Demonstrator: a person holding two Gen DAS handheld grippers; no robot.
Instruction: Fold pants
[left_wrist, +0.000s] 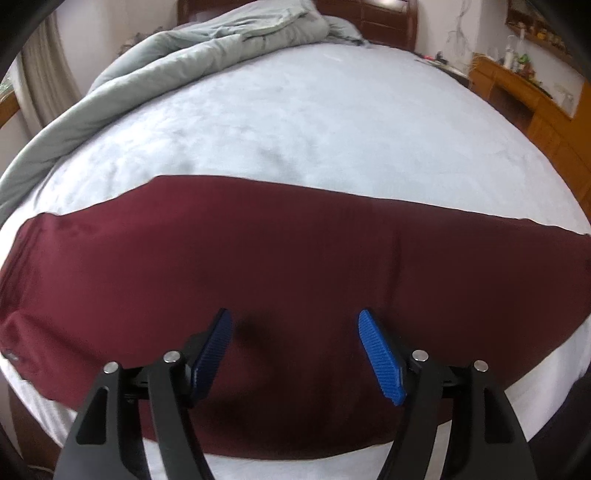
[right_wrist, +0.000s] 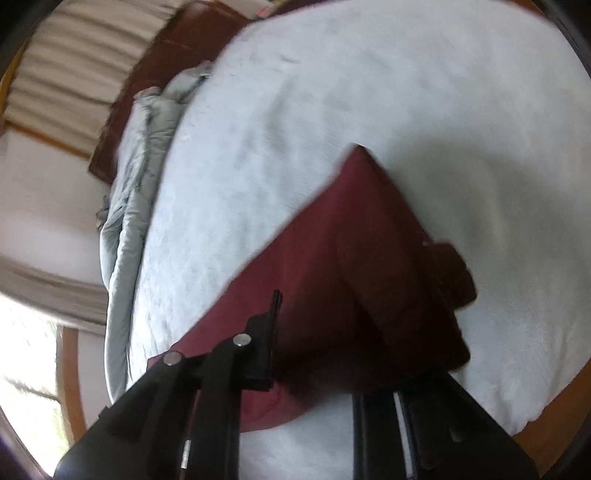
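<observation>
Pale blue bed sheet (left_wrist: 295, 122) carries flat maroon fabric pants (left_wrist: 288, 251); left gripper (left_wrist: 295, 354) jaws spread above them (right gripper (right_wrist: 332, 354) unclear, blurred).

We count one pair of maroon pants (left_wrist: 295, 251), one bed (left_wrist: 314, 122), one grey quilt (left_wrist: 207, 48) and one wooden headboard (left_wrist: 373, 22). We see one wooden desk (left_wrist: 524, 110); the small items on it are too tiny to count. There are two grippers, the left gripper (left_wrist: 295, 354) with two blue-padded fingers (left_wrist: 380, 358), and the right gripper (right_wrist: 332, 354).
</observation>
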